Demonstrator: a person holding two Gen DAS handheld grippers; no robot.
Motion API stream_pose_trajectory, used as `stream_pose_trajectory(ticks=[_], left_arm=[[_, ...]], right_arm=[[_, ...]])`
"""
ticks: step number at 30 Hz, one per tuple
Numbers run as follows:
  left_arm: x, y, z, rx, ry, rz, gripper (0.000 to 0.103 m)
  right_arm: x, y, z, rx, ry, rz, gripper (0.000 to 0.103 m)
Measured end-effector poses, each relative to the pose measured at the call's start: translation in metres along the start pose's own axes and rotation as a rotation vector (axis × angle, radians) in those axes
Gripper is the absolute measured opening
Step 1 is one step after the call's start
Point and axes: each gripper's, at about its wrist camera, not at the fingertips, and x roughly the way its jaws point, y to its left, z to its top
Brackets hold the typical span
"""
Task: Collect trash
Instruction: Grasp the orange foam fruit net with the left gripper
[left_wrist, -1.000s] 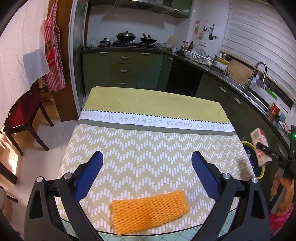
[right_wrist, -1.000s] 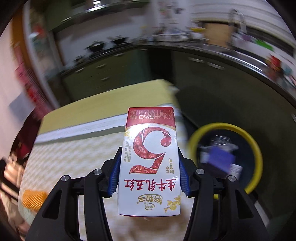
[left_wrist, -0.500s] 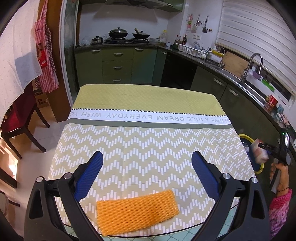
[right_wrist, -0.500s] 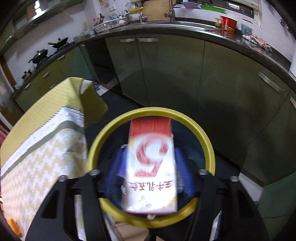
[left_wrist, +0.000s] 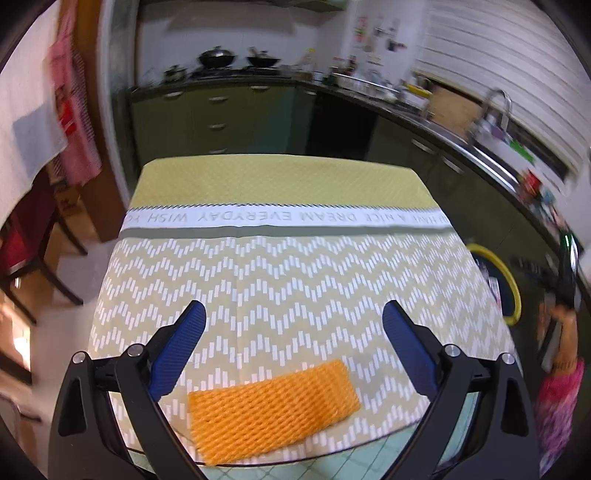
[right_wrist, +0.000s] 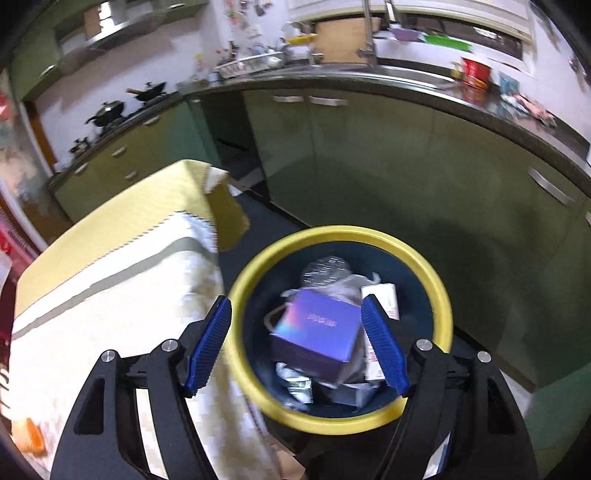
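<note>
Our right gripper (right_wrist: 295, 339) gapes empty over the bin (right_wrist: 439, 288); our left gripper (left_wrist: 294, 334) hangs wide open above the foam net (left_wrist: 273, 402).

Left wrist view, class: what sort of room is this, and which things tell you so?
Most likely a home kitchen: woks on a stove, a sink tap in the counter, green cabinets, and a clothed table.

Our left gripper (left_wrist: 293, 325) and right gripper (right_wrist: 295, 319) share black frames, silver screws and ribbed blue finger pads (right_wrist: 382, 350). Our right sleeve (left_wrist: 556, 402) is pink.
</note>
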Motion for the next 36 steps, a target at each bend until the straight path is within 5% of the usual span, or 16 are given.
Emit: stream_pose_trajectory(ticks=[7, 19, 29, 36], left_arm=[[0.017, -0.027, -0.019, 0.374, 0.082, -0.169, 0.092], [0.067, -0.019, -0.045, 0.664, 0.353, -0.349, 0.092], [0.073, -0.001, -0.062, 0.762, 0.450, -0.368, 0.087], [0.079, 0.009, -0.061, 0.739, 0.444, -0.406, 0.067]], right_arm=[[-0.005, 0.036, -0.002, -0.067, 0.003, 0.070, 0.072], [-0.014, 0.036, -0.013, -0.075, 0.026, 0.052, 0.073], [-0.017, 0.059, -0.021, -0.104, 0.038, 0.070, 0.074], [-0.018, 0.068, -0.023, -0.128, 0.042, 0.081, 0.074]])
